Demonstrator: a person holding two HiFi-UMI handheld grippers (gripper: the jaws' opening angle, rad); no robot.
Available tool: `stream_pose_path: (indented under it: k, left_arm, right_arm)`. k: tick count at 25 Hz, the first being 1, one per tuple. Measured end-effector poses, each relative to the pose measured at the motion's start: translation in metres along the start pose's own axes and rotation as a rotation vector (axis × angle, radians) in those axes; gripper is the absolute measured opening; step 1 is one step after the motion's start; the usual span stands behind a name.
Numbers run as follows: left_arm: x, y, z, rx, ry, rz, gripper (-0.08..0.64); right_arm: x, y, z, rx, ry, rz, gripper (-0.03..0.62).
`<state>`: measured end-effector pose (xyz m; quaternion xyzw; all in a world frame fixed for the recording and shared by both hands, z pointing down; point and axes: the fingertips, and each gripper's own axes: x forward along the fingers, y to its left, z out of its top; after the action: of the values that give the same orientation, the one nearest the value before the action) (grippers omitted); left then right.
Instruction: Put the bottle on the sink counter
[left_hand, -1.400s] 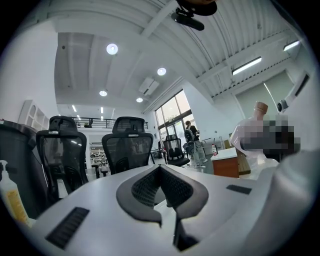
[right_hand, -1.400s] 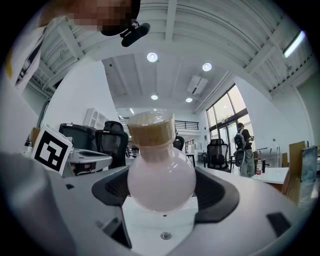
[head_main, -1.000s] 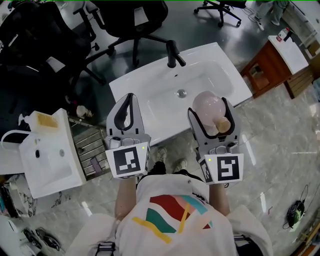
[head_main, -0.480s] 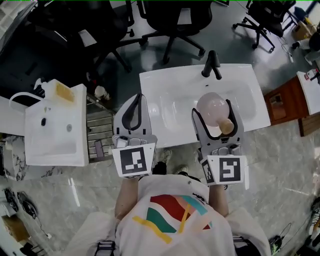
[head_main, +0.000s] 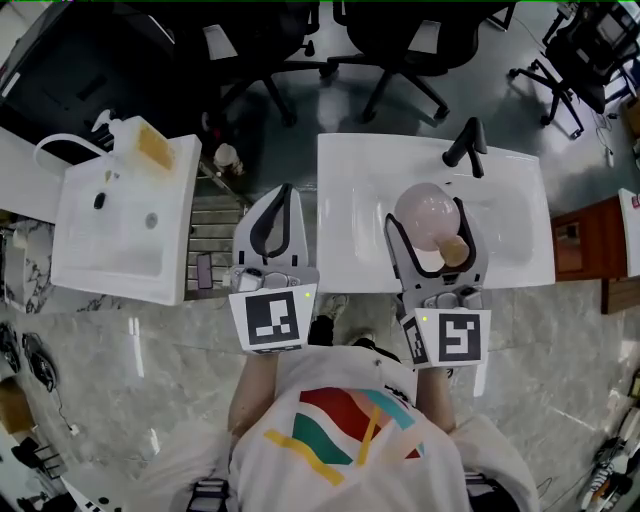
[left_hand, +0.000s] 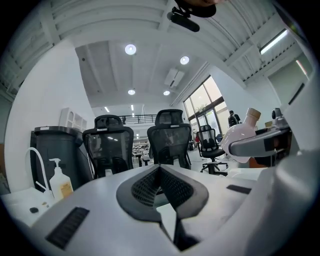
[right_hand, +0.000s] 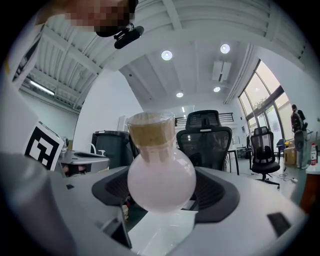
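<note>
A round pale-pink bottle (head_main: 424, 212) with a tan cork-like cap (head_main: 453, 250) is clamped in my right gripper (head_main: 430, 222), cap toward me. It hangs over the front part of the white sink counter (head_main: 350, 190), near the basin and below the black faucet (head_main: 464, 146). In the right gripper view the bottle (right_hand: 161, 179) fills the middle between the dark pads. My left gripper (head_main: 279, 215) is shut and holds nothing, at the counter's left front corner. In the left gripper view its pads (left_hand: 145, 187) meet, and the bottle (left_hand: 239, 140) shows at the right.
A second white sink unit (head_main: 95, 245) stands at the left, with a soap dispenser (head_main: 110, 128) and a yellow sponge (head_main: 153, 147). A metal rack (head_main: 213, 235) sits between the two sinks. Black office chairs (head_main: 400, 40) stand behind; a wooden cabinet (head_main: 580, 245) is at the right.
The view has swung, so the sink counter now lies square in front of me. Both grippers keep their pose, with the bottle still held in the right one.
</note>
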<state>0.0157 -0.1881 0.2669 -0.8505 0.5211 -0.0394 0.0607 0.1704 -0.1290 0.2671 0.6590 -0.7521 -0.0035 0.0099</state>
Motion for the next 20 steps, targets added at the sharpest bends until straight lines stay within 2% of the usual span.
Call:
stream_pose_path:
  k: [12,20]
  left_arm:
    - [0.011,0.019,-0.018,-0.014,0.033,-0.003,0.017]
    - [0.025,0.031,-0.032,-0.032,0.057,0.003,0.017]
  right_arm:
    - [0.030,0.014,-0.011,-0.015,0.039,0.022,0.379]
    - [0.073,0.016,-0.022,-0.022,0.079,0.064,0.379]
